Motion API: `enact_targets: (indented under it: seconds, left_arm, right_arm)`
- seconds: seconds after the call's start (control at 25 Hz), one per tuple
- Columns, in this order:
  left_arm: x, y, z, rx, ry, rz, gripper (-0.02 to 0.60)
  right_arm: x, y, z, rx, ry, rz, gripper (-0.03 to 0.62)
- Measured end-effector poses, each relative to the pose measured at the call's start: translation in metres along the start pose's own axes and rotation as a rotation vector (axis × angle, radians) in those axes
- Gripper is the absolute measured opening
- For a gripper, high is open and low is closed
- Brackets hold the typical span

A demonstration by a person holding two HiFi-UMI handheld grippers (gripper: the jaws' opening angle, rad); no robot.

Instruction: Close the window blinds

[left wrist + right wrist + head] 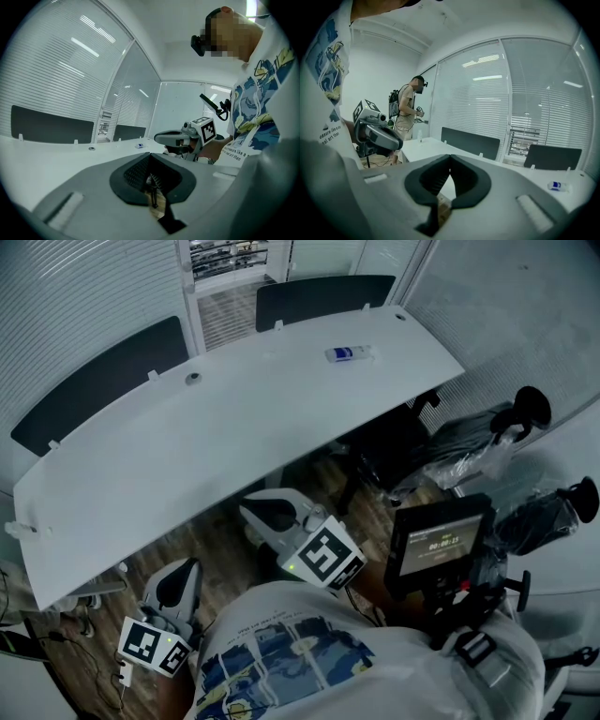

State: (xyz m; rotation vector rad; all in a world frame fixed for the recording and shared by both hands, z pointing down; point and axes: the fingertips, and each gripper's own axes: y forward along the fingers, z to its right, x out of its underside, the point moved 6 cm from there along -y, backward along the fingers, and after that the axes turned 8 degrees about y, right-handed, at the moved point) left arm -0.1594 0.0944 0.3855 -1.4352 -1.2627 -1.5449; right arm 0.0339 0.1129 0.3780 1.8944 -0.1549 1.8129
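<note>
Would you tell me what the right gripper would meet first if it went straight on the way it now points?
Probably the white desk, whose top lies just past the shut right gripper; if it clears that, the dark divider panel. Depth is unclear.

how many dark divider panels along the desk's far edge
2: one panel at the desk's far-left edge, the other further right, behind the small bottle. More could sit out of frame.
</note>
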Motion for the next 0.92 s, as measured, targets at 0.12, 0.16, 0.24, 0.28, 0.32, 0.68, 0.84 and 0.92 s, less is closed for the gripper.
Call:
enact_targets:
  seconds: [0.12, 0.16, 0.24, 0.28, 0.32, 0.68, 0.84, 0.92]
  left_arm:
    - [0.0005, -0.0003, 0.0000, 0.001, -0.002, -0.001, 0.002]
    - [0.0005, 0.0000, -0.0001, 0.001, -0.003, 0.000, 0.002]
    - [0.0004, 0.0010, 0.0000, 0.003, -0.003, 0.001, 0.002]
    - [0.0003, 0.0014, 0.0000, 0.004, -0.002, 0.001, 0.002]
    - [0.0003, 0.0019, 0.0000, 0.005, -0.002, 0.001, 0.002]
    - [0.0016, 0.0048, 0.0001, 0.012, -0.004, -0.001, 0.002]
    - [0.0019, 0.0051, -0.0001, 0.011, -0.006, -0.004, 0.002]
    - [0.0017, 0.0052, -0.0003, 0.010, -0.007, -0.005, 0.002]
  right_arm:
    - [0.0005, 0.0002, -0.0011, 0.001, -0.002, -0.004, 0.003]
    - [0.0009, 0.0000, -0.0011, 0.003, -0.003, -0.006, 0.003]
    - [0.0018, -0.0004, -0.0007, 0.005, -0.005, -0.008, 0.003]
    - [0.0020, -0.0004, -0.0005, 0.007, -0.005, -0.008, 0.003]
    - [0.0021, -0.0004, -0.0003, 0.007, -0.005, -0.008, 0.003]
    - [0.0054, 0.0002, -0.0006, 0.009, -0.002, -0.015, 0.003]
    - [0.0053, 0.0015, -0.0014, 0.003, -0.004, -0.021, 0.003]
    - [0.0047, 0.0022, -0.0016, 0.001, -0.006, -0.023, 0.003]
